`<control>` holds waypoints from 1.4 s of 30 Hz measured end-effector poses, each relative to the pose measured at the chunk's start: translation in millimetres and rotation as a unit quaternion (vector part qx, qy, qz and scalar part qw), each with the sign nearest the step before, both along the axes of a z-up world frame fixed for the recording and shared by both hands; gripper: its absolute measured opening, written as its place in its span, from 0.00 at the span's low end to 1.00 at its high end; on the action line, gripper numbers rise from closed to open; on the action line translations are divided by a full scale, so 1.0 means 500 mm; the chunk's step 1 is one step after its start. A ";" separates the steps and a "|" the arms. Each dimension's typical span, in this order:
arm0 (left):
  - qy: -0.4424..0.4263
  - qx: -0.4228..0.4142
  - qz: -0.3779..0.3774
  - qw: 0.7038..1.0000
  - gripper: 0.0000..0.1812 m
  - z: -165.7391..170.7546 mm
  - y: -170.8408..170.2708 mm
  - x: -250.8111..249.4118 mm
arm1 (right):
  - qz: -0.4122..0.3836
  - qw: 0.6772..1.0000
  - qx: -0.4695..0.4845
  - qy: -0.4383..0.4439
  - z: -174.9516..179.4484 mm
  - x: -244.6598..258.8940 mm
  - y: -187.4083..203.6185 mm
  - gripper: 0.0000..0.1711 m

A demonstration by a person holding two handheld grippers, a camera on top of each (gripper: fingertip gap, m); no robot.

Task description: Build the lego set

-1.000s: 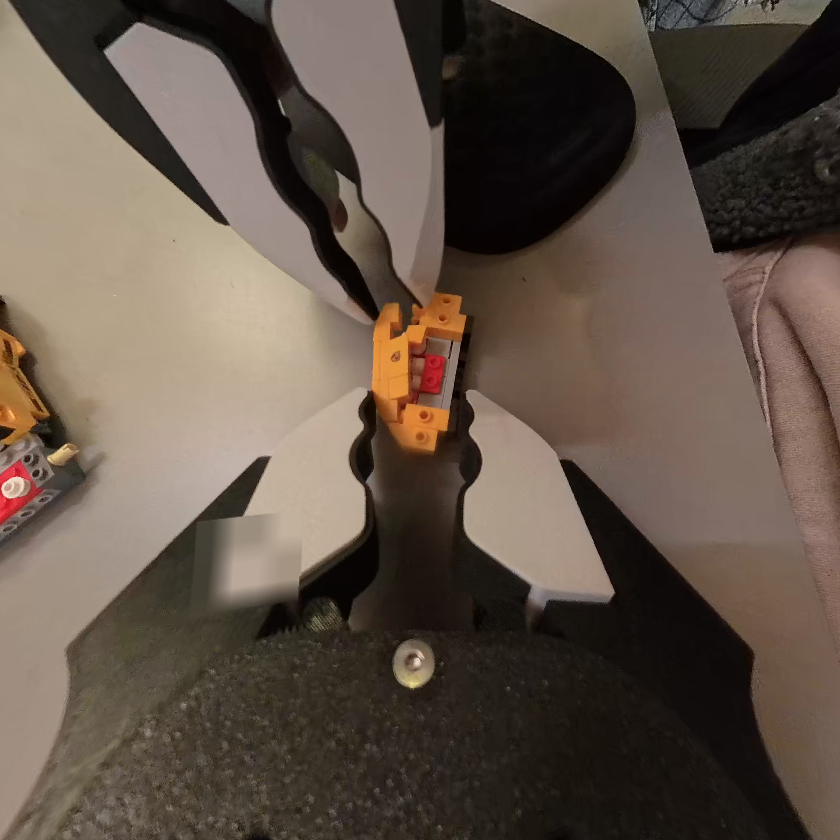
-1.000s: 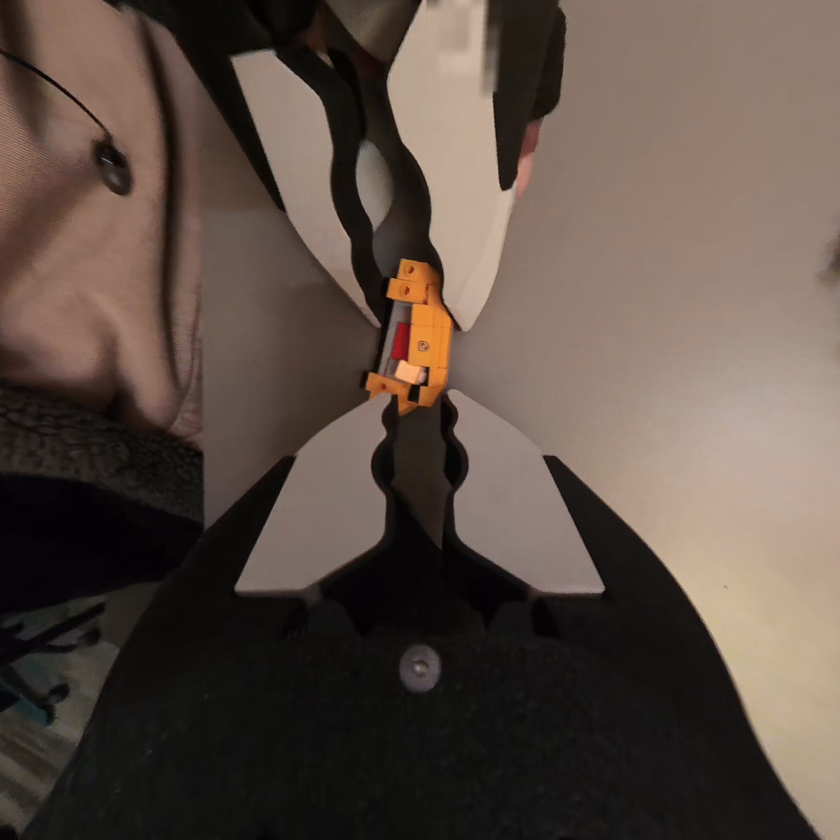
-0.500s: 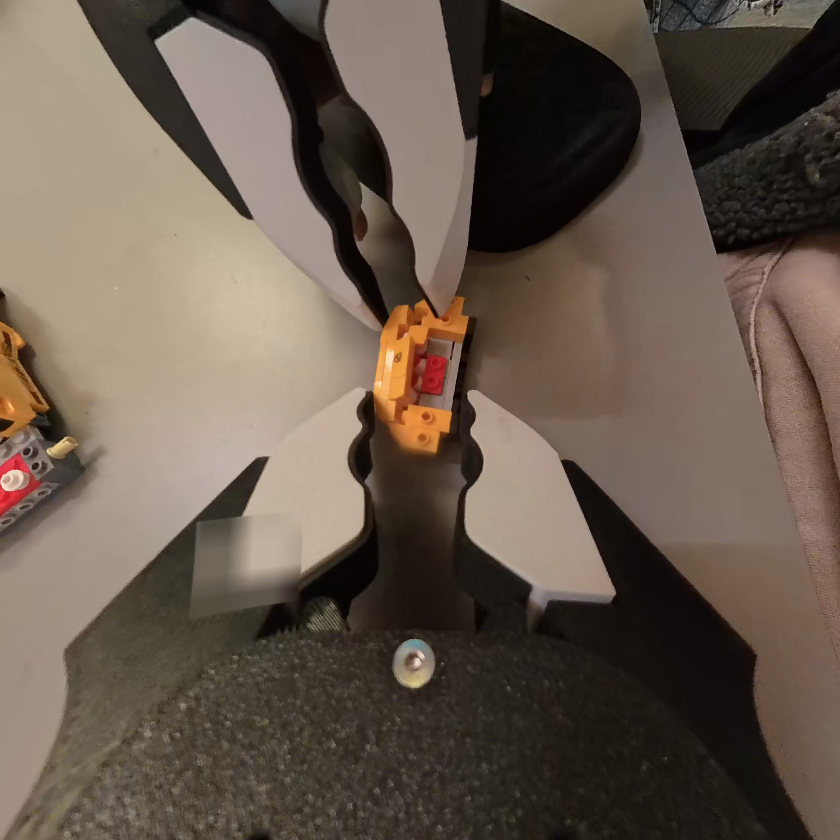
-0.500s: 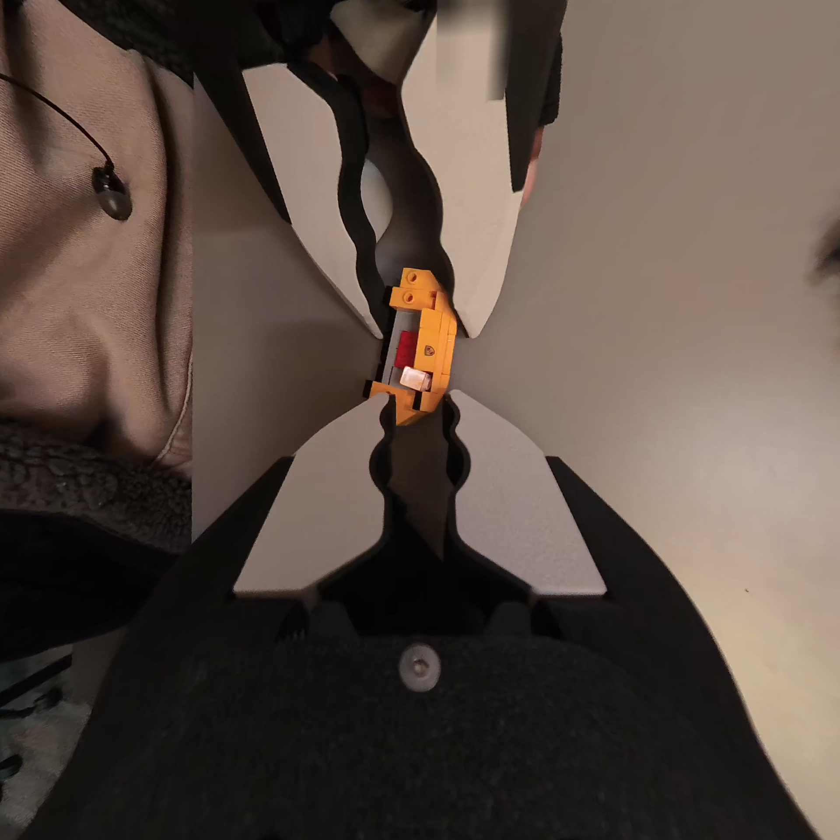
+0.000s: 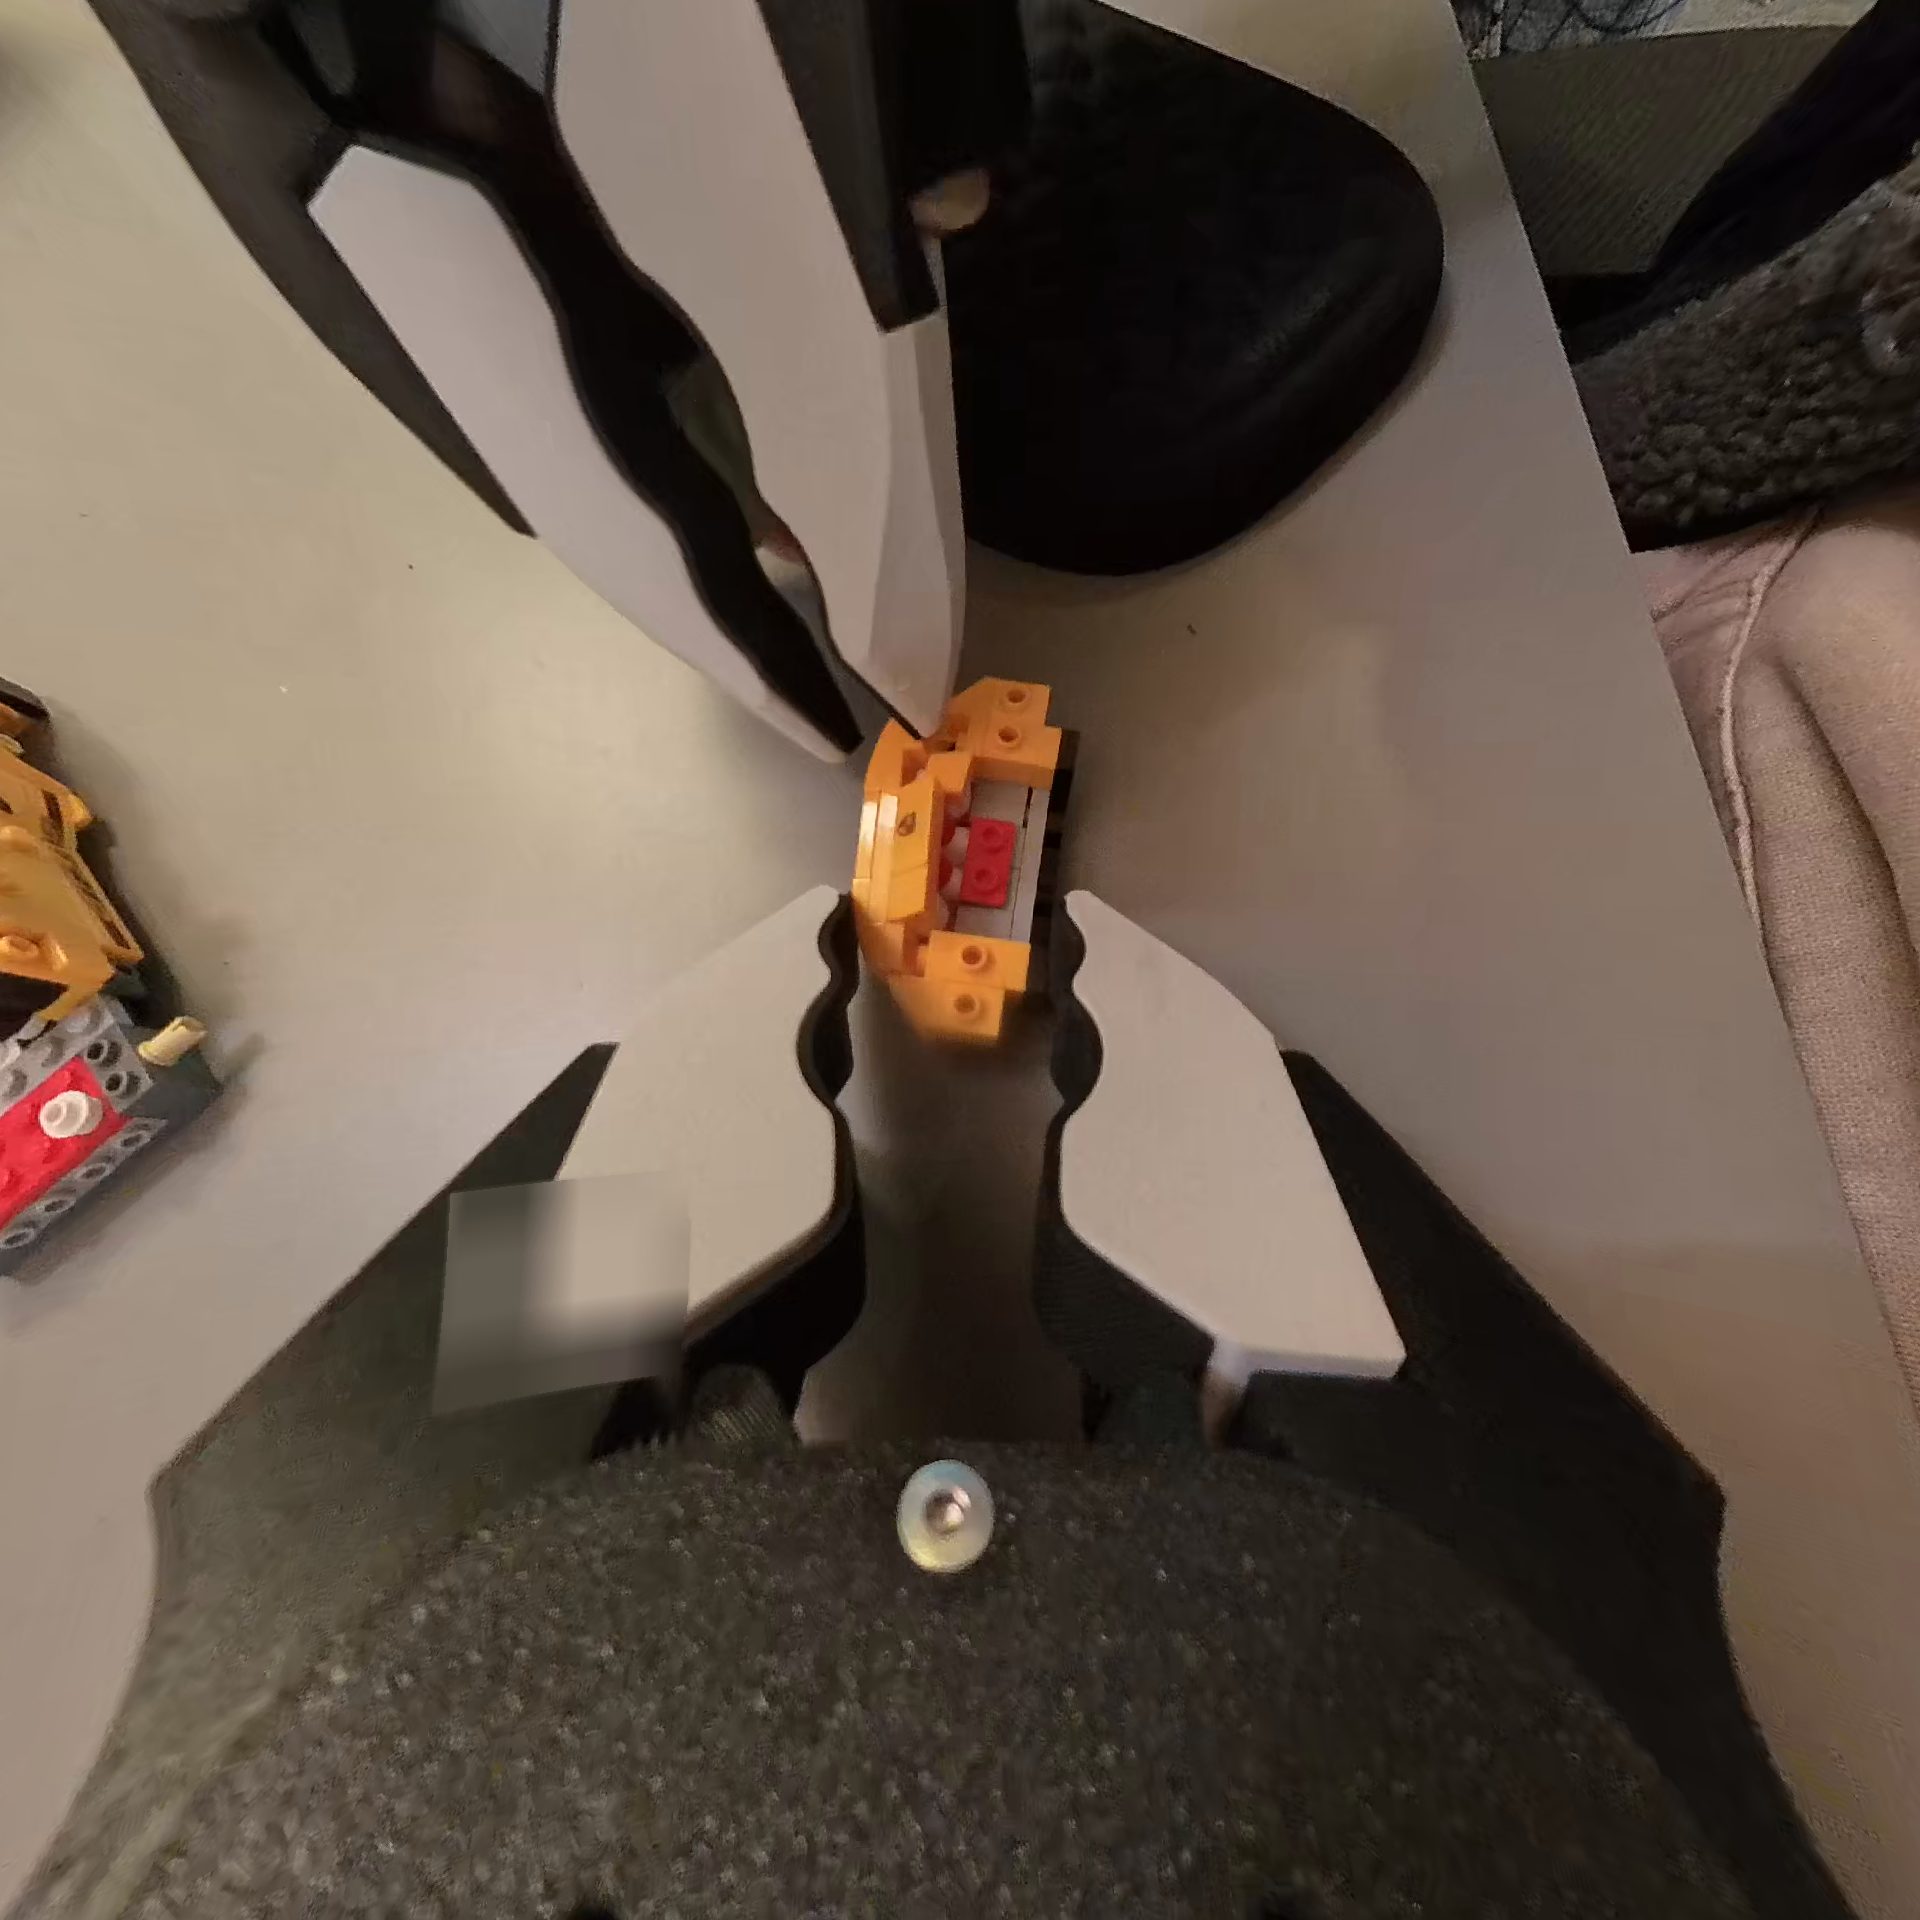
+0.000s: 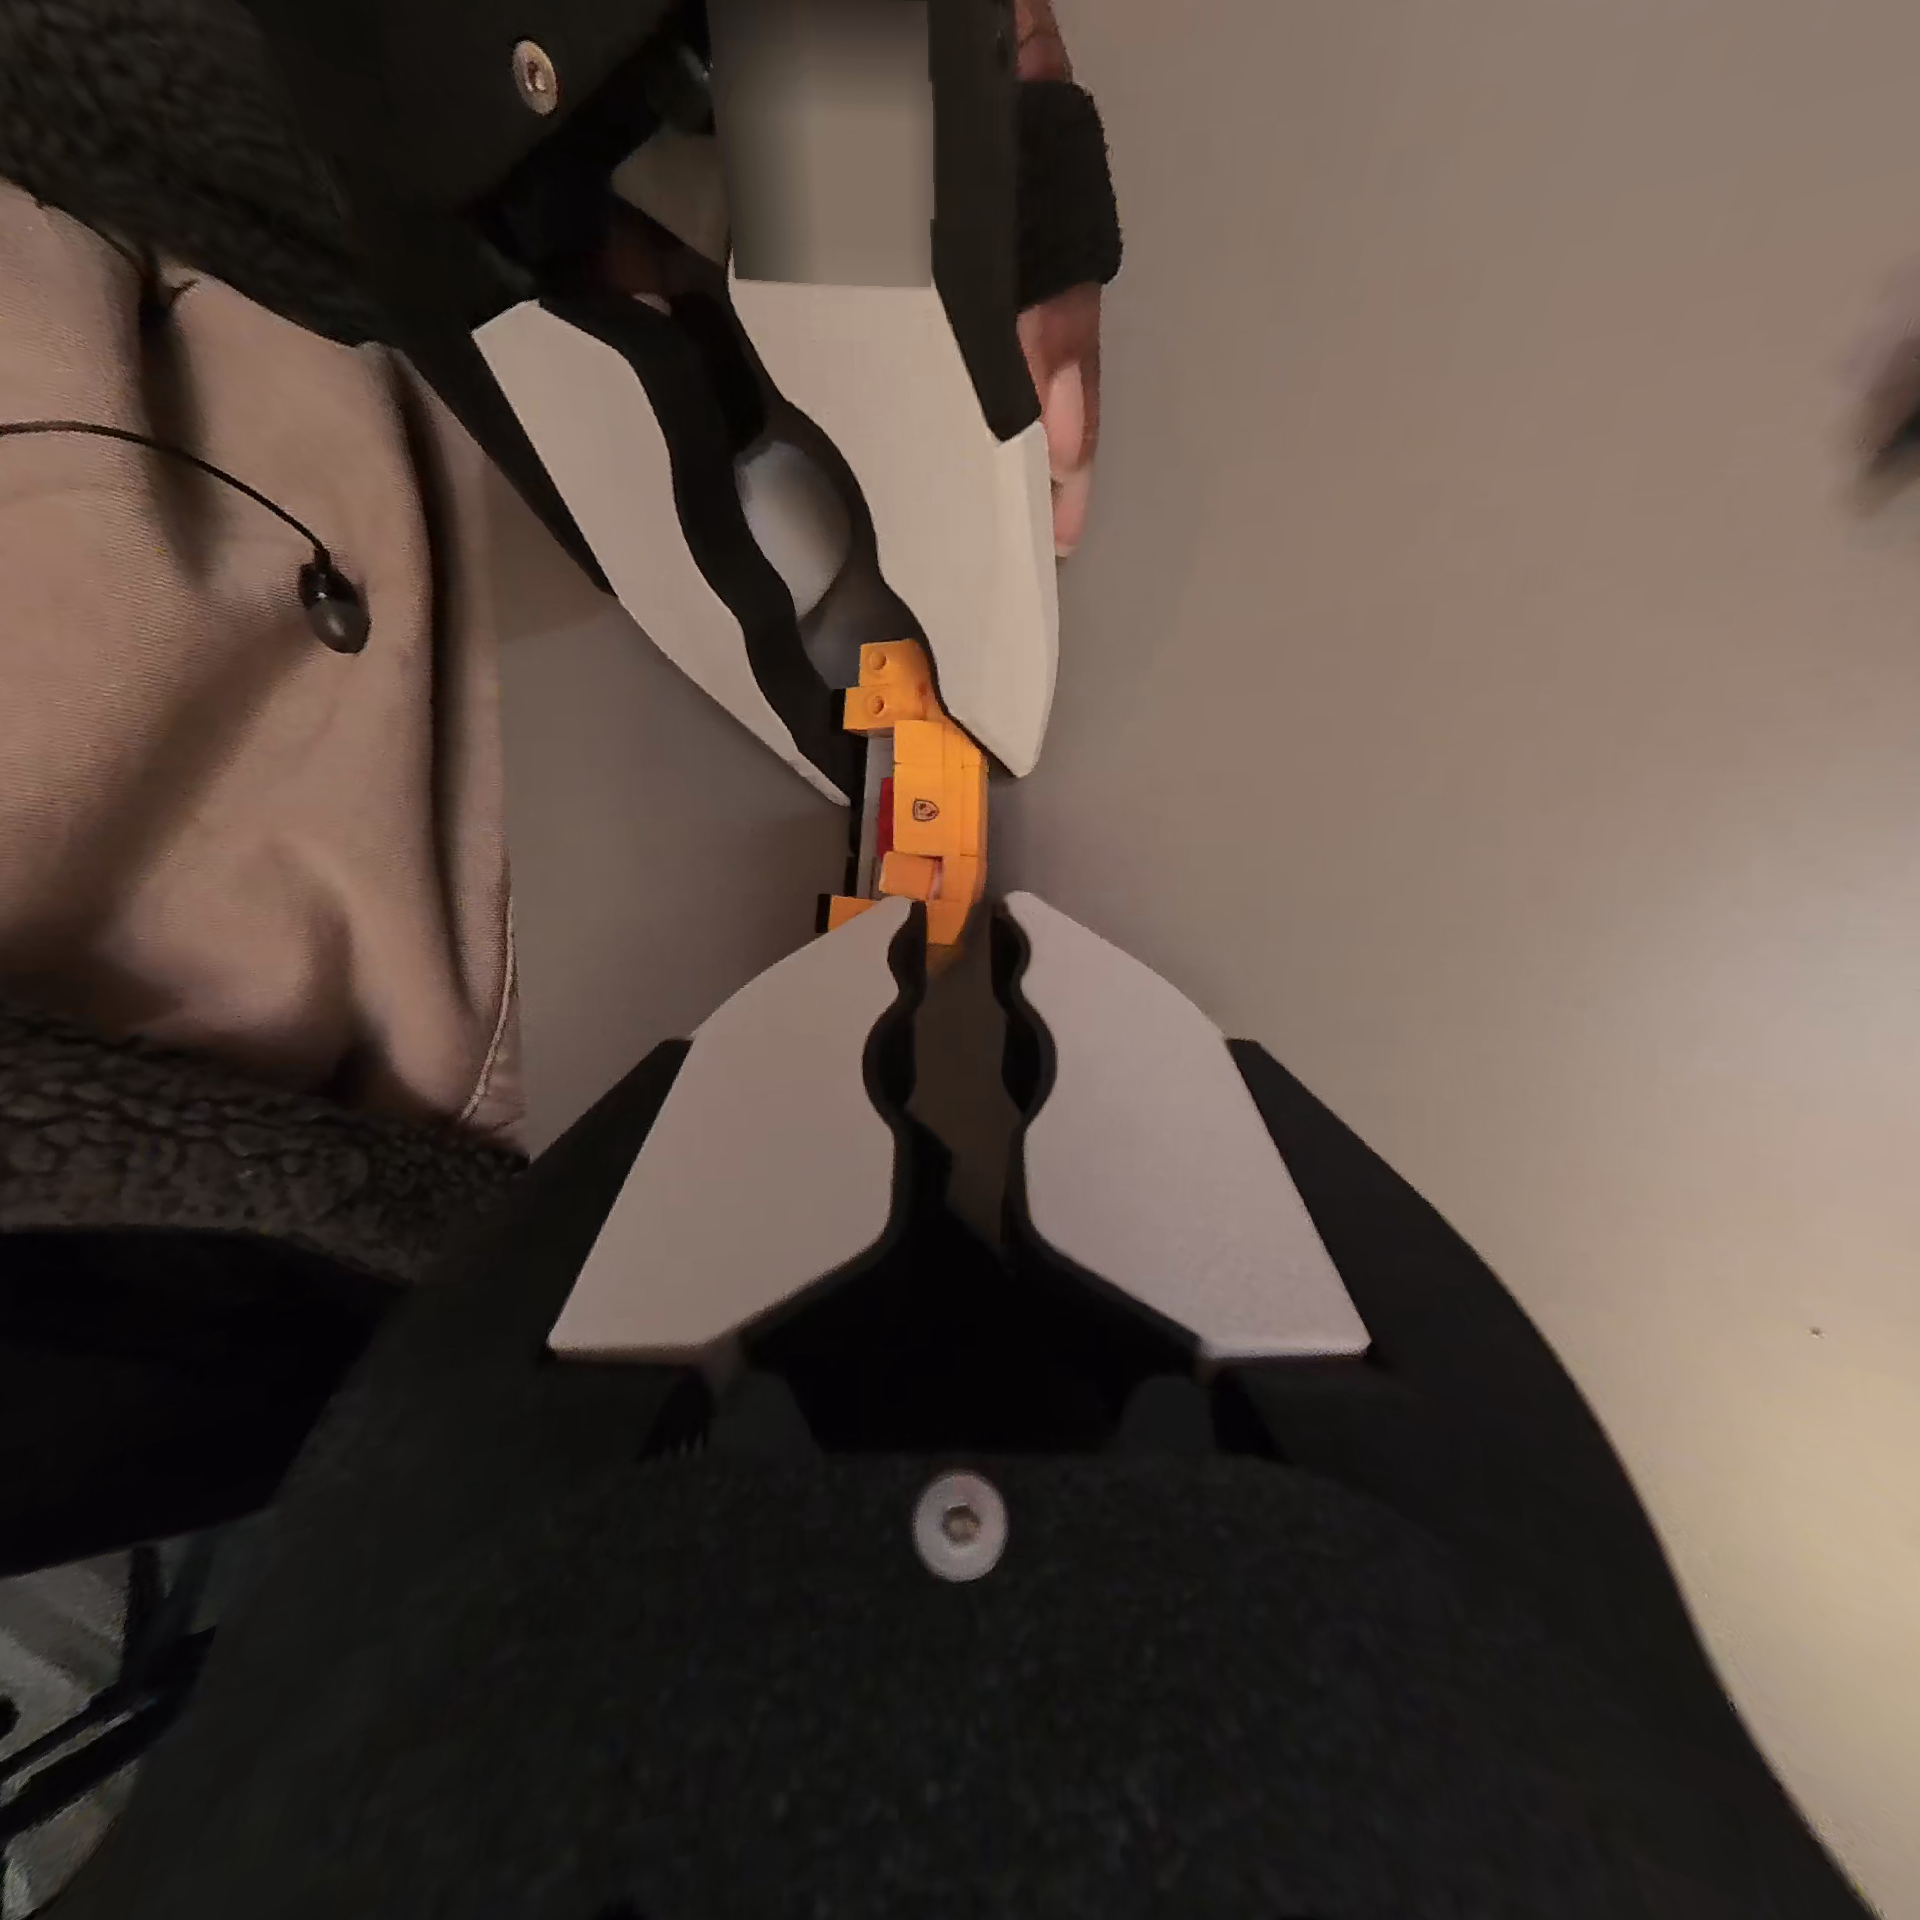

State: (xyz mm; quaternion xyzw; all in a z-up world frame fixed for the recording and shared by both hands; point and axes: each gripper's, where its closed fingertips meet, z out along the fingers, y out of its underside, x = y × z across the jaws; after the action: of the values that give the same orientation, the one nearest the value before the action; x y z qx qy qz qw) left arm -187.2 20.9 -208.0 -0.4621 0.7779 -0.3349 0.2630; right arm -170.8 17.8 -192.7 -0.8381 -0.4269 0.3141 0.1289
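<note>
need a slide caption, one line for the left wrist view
Both tongs, left and right, pinch opposite ends of an orange lego piece above the table.

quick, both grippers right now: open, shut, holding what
Left hand-held gripper: shut on the orange lego piece, gripping its near end.
Right hand-held gripper: shut on the same orange lego piece, at its opposite end.
</note>
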 end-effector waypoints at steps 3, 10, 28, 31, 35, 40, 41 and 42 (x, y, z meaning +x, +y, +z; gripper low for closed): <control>0.003 -0.002 0.002 1.000 0.19 0.000 0.000 -0.001 | 0.008 1.000 0.010 -0.010 0.001 -0.002 -0.004 0.04; 0.006 -0.005 0.004 1.000 0.19 0.001 -0.002 -0.005 | 0.013 1.000 0.003 -0.008 0.003 -0.005 -0.012 0.08; 0.003 -0.005 0.005 1.000 0.19 0.008 -0.009 -0.008 | -0.025 0.986 0.104 -0.127 -0.014 -0.018 -0.004 0.11; 0.003 -0.004 0.007 1.000 0.19 0.010 -0.011 -0.008 | -0.036 0.982 0.113 -0.146 -0.014 -0.017 -0.004 0.10; 0.002 -0.003 0.008 1.000 0.20 0.011 -0.013 -0.008 | -0.046 0.979 0.114 -0.164 -0.015 -0.015 -0.004 0.10; 0.005 -0.006 0.002 1.000 0.21 0.009 -0.019 -0.010 | -0.028 0.980 0.108 -0.163 -0.018 -0.019 -0.011 0.11; 0.005 -0.006 0.004 1.000 0.21 0.008 -0.018 -0.010 | -0.024 0.981 0.109 -0.158 -0.018 -0.019 -0.011 0.11; 0.006 -0.007 0.004 1.000 0.21 0.007 -0.017 -0.010 | -0.022 0.982 0.104 -0.154 -0.018 -0.020 -0.011 0.11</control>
State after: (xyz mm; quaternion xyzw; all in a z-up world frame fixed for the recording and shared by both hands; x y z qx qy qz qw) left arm -192.4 12.3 -204.2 -0.4685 0.7755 -0.3364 0.2569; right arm -180.6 12.3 -201.8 -0.8675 -0.4536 0.1324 0.1551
